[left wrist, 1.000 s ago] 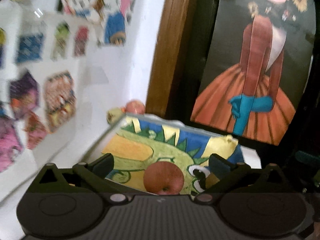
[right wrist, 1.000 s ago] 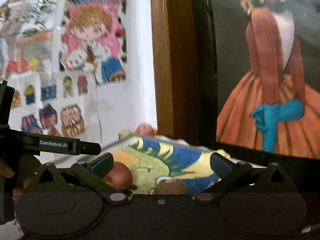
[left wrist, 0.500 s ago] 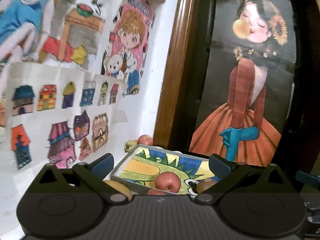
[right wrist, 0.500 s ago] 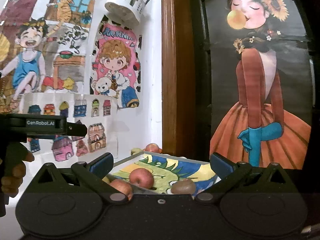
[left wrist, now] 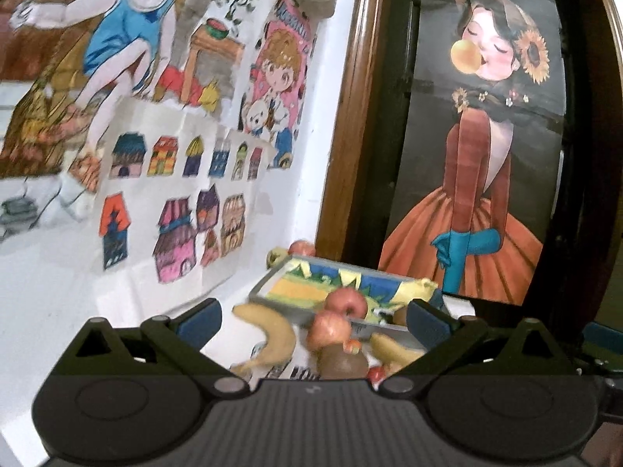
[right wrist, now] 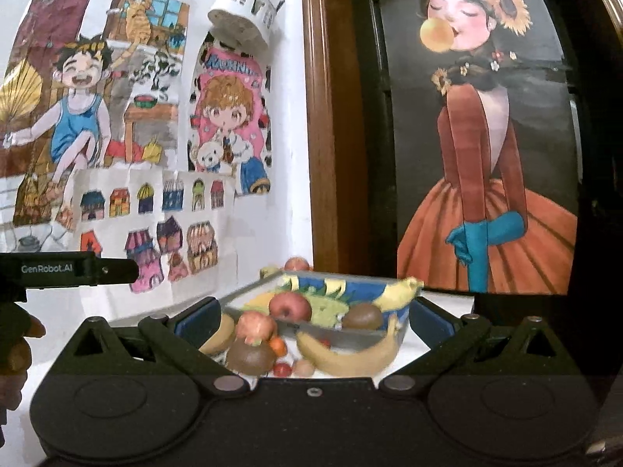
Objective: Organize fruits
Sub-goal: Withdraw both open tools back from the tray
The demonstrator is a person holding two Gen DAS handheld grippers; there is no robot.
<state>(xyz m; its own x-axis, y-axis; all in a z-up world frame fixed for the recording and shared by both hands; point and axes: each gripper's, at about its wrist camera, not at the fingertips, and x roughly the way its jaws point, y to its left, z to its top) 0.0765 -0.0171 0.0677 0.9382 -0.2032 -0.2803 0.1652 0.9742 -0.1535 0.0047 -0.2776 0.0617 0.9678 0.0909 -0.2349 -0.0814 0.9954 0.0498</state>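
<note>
A white wall (right wrist: 264, 241) is carrying a spread of children's drawings. A drawing of a laughing child in blue (right wrist: 78, 109) is hanging at the upper left, a sheet of small coloured houses (right wrist: 155, 225) is overlapping its lower edge, and a pink drawing of a child hugging a white bear (right wrist: 229, 124) is sitting to their right. A white holder (right wrist: 241, 4) is sticking out from the wall above that pink drawing. A brown wooden frame (right wrist: 323, 116) is running upright beside the wall, and a dark poster of a woman in an orange dress (right wrist: 483, 148) is filling the space to its right.
</note>
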